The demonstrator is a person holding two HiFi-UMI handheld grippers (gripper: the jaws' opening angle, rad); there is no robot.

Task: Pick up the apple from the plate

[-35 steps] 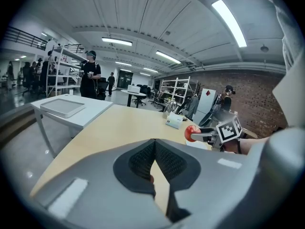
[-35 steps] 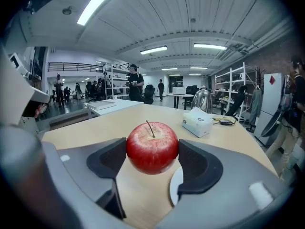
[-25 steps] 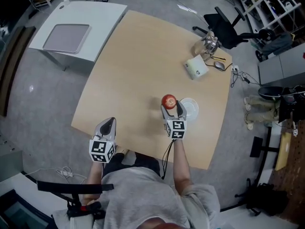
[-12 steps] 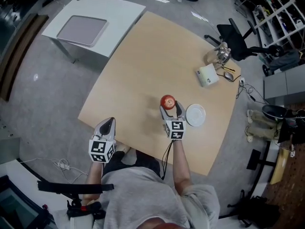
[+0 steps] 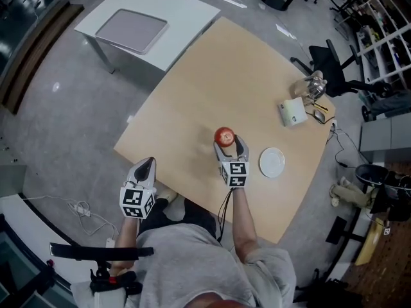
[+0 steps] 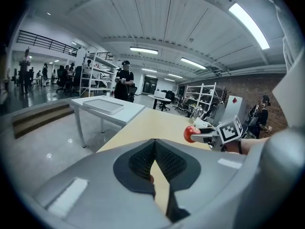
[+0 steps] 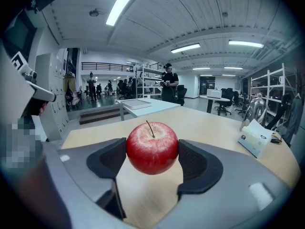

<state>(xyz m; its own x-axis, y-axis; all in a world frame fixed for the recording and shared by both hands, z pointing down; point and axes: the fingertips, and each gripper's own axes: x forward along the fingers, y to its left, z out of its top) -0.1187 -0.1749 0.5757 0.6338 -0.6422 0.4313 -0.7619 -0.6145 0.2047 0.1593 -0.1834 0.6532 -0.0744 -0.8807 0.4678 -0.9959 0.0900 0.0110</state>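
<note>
Plainly, the right tool (image 5: 229,145) is gripping the round red apple (image 5: 225,135). Its two dark ribbed pads press on the fruit's left and right sides, and the thin stem points up. The apple is held above the pale wooden surface (image 5: 212,76), towards its near half and clear of the wood. It is off the small round white plate (image 5: 272,162), which lies flat on the surface just to the right of that tool.

The left tool (image 5: 147,165) hangs at the near left edge of the surface, well apart from the apple. Its jaws are closed, with the pad tips meeting and nothing between them.

Near the far right corner of the surface stands a small white box (image 5: 293,112), with a shiny metal object (image 5: 314,86) just beyond it. Off the far left corner is a second, white rectangular surface (image 5: 186,8) carrying a flat grey tray (image 5: 131,26).
</note>
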